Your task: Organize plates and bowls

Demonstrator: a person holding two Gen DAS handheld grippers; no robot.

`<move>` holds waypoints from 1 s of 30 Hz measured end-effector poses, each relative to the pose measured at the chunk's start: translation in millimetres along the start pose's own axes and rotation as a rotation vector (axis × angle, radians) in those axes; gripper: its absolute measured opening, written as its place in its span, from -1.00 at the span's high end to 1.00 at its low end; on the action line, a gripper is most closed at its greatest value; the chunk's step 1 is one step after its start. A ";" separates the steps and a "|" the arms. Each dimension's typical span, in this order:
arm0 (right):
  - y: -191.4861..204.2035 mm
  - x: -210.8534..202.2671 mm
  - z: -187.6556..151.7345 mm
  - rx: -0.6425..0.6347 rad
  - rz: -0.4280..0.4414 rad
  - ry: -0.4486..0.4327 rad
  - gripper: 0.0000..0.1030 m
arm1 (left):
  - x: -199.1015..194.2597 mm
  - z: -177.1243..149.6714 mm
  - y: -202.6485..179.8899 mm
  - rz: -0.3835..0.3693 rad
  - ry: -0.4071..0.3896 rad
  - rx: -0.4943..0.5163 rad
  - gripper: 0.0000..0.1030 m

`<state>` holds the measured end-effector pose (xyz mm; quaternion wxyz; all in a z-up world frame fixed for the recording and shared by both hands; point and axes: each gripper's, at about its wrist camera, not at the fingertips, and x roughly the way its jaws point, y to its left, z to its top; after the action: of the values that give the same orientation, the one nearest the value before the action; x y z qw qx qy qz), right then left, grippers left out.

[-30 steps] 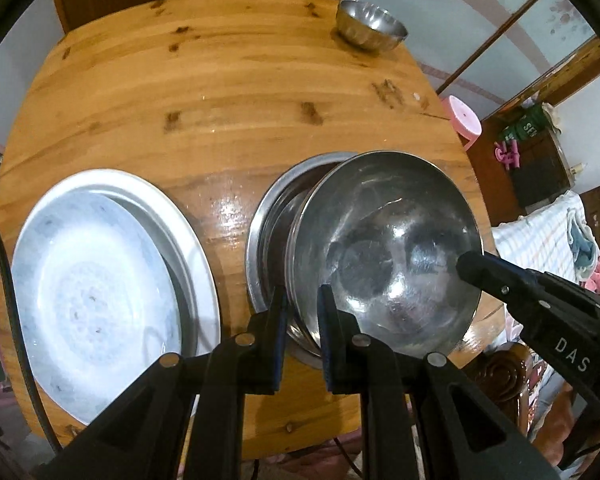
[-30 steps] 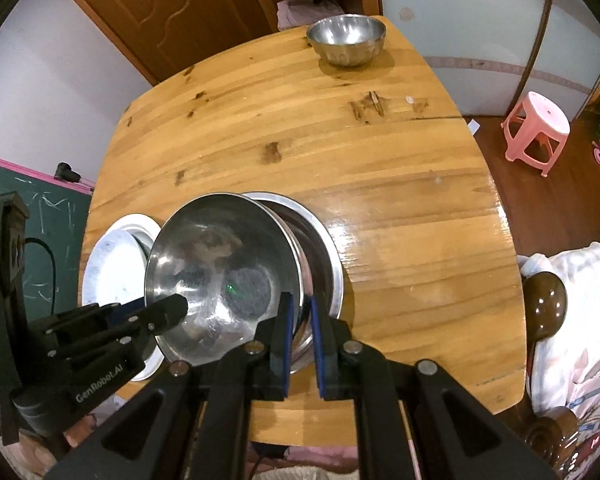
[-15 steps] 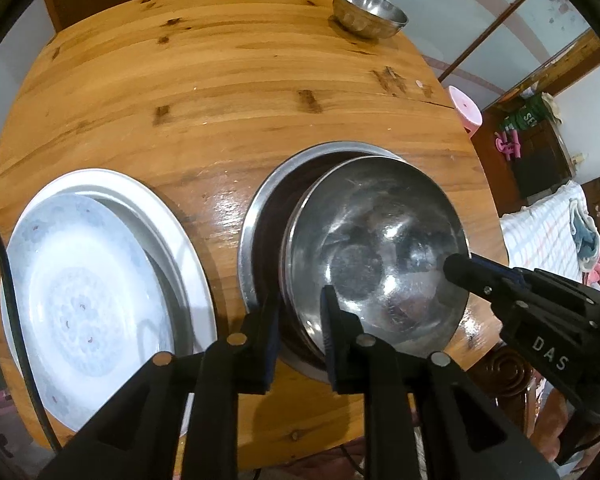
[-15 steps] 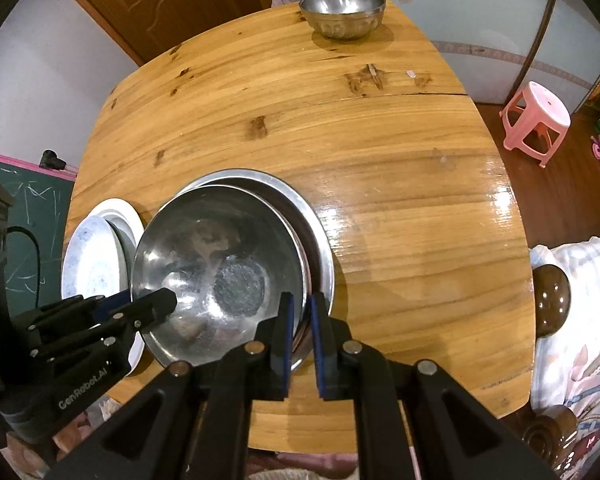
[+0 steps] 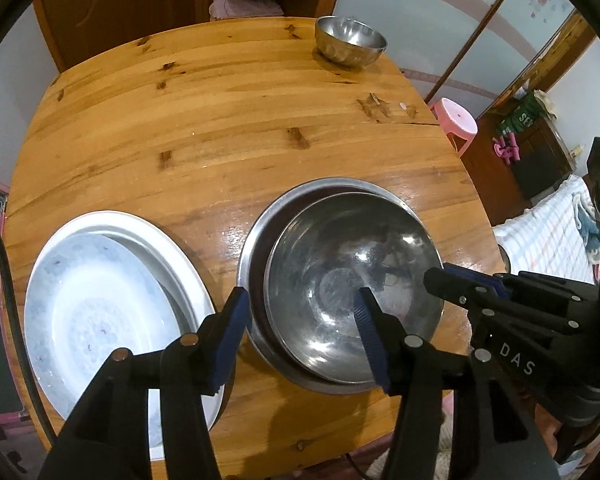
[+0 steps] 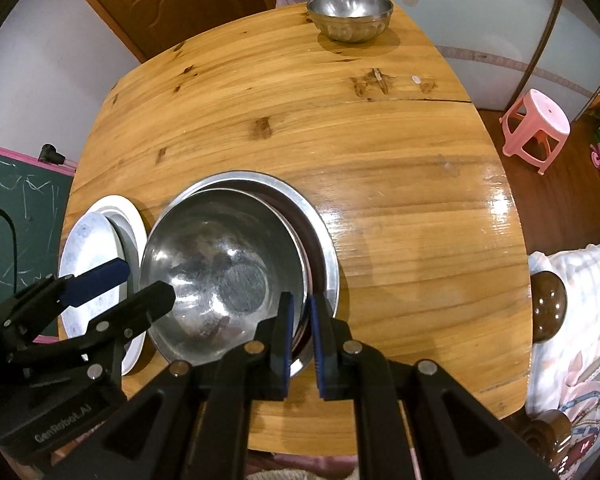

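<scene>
Wooden table (image 6: 400,208) bore nested steel bowls; the left gripper (image 5: 300,316) gaped wide astride the near rims, while the right gripper (image 6: 298,332) pinched the inner bowl (image 6: 220,272) rim

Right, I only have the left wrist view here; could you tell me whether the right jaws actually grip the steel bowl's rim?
Observer: Yes. The right wrist view shows the right gripper with its jaws nearly closed on the near rim of the steel bowl, one inside and one outside.
Operator: Thank you. And how does my left gripper look from that side?
Observer: The left gripper is open. One jaw hangs over the white plates and the other over the bowl's inside, with the rim between them.
</scene>
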<state>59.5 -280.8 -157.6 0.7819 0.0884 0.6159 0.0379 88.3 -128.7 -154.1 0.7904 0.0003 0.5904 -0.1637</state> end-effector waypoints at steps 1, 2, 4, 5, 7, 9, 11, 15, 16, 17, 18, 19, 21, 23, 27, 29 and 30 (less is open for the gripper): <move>0.5 -0.9 -0.1 0.000 0.002 -0.003 0.83 | -0.7 -0.9 1.2 -0.001 -0.002 -0.001 -0.04; 1.1 -2.0 -0.4 -0.003 0.001 -0.005 0.83 | -1.5 -1.1 1.6 0.001 -0.004 -0.002 -0.05; 2.3 -4.1 -0.7 -0.011 -0.001 -0.007 0.83 | -4.0 -1.5 1.6 0.005 -0.011 -0.003 -0.11; 3.0 -4.8 -0.9 -0.014 0.000 -0.008 0.83 | -4.6 -1.1 1.5 0.007 -0.014 -0.004 -0.17; 3.5 -6.4 -1.0 -0.017 -0.003 -0.009 0.83 | -7.9 -1.1 1.3 0.010 -0.026 -0.001 -0.22; 4.5 -9.3 -1.1 -0.023 -0.002 -0.014 0.83 | -11.7 -1.4 1.1 0.013 -0.035 0.002 -0.32; 5.7 -13.6 -1.4 -0.030 0.006 -0.024 0.83 | -16.0 -1.3 0.5 0.015 -0.046 0.003 -0.39; 7.6 -21.5 -1.3 -0.041 0.017 -0.042 0.81 | -22.5 -0.1 0.0 0.023 -0.061 0.006 -0.47; 8.0 -23.6 -1.5 -0.043 0.019 -0.047 0.75 | -23.8 0.0 0.1 0.025 -0.062 0.004 -0.47; 7.9 -25.1 -1.5 -0.044 0.021 -0.050 0.63 | -25.2 0.1 0.5 0.023 -0.062 0.002 -0.48; 7.8 -27.1 -1.6 -0.045 0.023 -0.055 0.56 | -26.6 0.4 0.4 0.018 -0.062 0.000 -0.48; 7.4 -29.1 -1.6 -0.045 0.024 -0.062 0.46 | -28.7 1.1 1.0 0.014 -0.062 -0.003 -0.49; 6.4 -34.2 -1.1 -0.048 0.026 -0.077 0.44 | -33.3 2.4 0.6 0.010 -0.066 -0.006 -0.49; 4.7 -38.2 0.2 -0.048 0.031 -0.083 0.44 | -40.6 5.5 1.4 0.003 -0.075 -0.009 -0.51; -0.1 -52.5 5.7 -0.052 0.035 -0.109 0.44 | -60.5 18.3 4.2 -0.005 -0.103 -0.012 -0.54; -3.6 -60.9 9.8 -0.057 0.029 -0.125 0.44 | -71.6 27.7 5.0 -0.002 -0.122 -0.008 -0.54; -6.3 -67.3 14.2 -0.061 0.025 -0.135 0.44 | -76.8 33.1 5.2 -0.001 -0.131 -0.005 -0.55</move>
<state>57.0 -299.7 -91.2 0.8236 0.0746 0.5590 0.0606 101.3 -110.3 -73.4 0.8272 -0.0127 0.5378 -0.1623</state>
